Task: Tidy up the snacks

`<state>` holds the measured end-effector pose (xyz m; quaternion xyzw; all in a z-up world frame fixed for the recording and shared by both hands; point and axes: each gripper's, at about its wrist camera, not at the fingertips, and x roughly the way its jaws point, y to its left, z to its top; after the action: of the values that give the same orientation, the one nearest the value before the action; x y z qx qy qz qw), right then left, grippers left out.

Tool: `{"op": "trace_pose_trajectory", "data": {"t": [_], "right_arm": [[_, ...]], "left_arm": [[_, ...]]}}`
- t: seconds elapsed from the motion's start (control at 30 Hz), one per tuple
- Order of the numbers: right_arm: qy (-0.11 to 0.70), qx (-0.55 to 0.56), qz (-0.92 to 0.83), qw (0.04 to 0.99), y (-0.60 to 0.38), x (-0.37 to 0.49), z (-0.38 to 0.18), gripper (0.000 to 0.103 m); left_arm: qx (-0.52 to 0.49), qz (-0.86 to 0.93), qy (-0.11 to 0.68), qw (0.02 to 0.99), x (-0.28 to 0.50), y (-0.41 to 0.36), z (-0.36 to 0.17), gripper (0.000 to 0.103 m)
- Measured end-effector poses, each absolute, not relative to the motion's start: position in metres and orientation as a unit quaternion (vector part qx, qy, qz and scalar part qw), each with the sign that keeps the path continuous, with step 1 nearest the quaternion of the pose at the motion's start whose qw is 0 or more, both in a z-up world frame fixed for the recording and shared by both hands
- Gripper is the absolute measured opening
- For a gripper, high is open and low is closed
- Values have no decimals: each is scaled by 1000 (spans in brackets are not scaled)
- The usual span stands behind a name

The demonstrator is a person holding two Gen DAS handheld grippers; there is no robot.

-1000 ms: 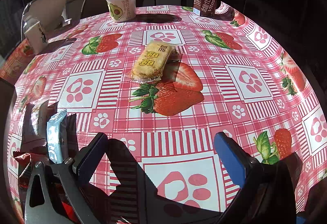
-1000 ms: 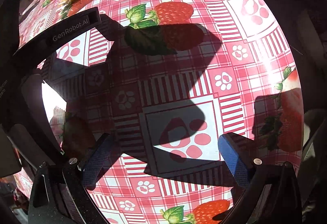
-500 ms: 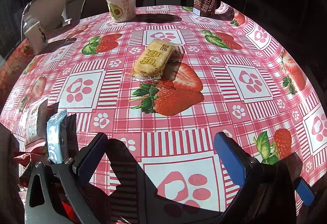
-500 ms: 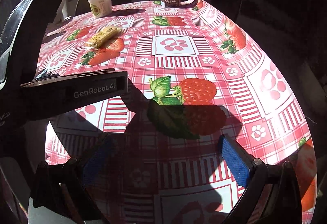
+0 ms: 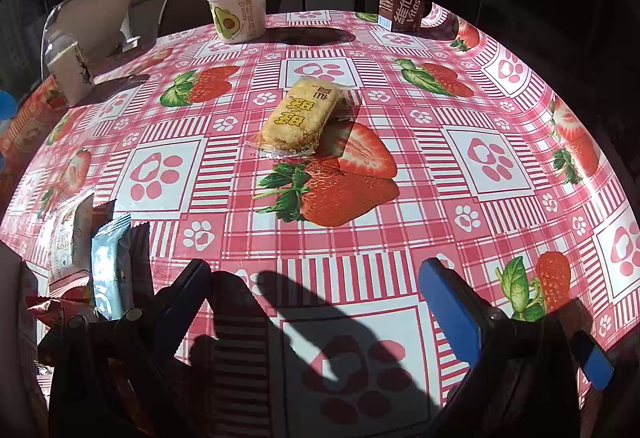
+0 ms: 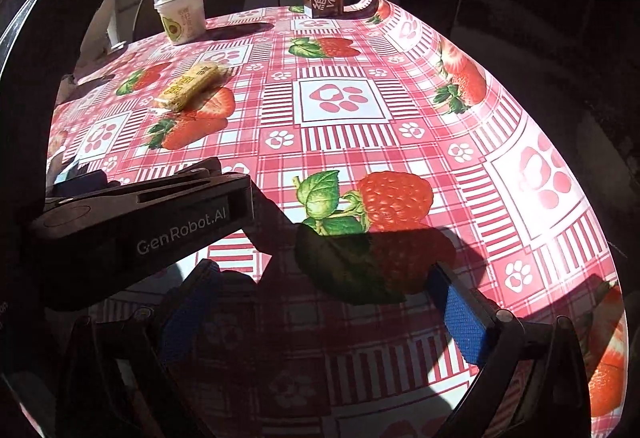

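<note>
Snacks are split: one yellow rice cracker pack (image 5: 298, 120) lies alone mid-worktop (image 5: 500, 230) on a printed strawberry, well apart from the packet cluster (image 5: 90, 250) at the left near edge. Left hand-held gripper (image 5: 316, 298) hovers low over the cloth, fingers spread wide, nothing between them. Right hand-held gripper (image 6: 320, 302) is likewise spread and empty, just beside the left one's body. Likely step: fetch the cracker pack and bring it to the cluster. You have the left gripper lined up roughly on it, so go straight forward and keep the pack centred between the pads. It lies with its long axis nearly along your approach; grip across the short width at mid-length, not on the crimped film ends, which will slip. Come down flat so the lower pad edges don't snag the glossy cloth. Squeeze lightly, since crackers probably crush. Avocado cup (image 5: 237, 8) and Vitasoy carton (image 5: 402, 2) stand at the far edge, clear of your path. Keep the right gripper back so the two don't collide. Hard shadows hide the near cloth, so judge height from the pads.
</note>
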<state>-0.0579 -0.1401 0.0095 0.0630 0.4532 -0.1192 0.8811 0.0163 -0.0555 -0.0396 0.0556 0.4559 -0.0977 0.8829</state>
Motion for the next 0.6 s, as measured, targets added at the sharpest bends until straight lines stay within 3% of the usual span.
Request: {"op": "trace_pose_trajectory", "data": {"t": [0.6], "right_arm": [[452, 62, -119, 882, -139, -58, 11, 103]], "left_arm": [[56, -97, 456, 883, 17, -55, -40, 103]]}}
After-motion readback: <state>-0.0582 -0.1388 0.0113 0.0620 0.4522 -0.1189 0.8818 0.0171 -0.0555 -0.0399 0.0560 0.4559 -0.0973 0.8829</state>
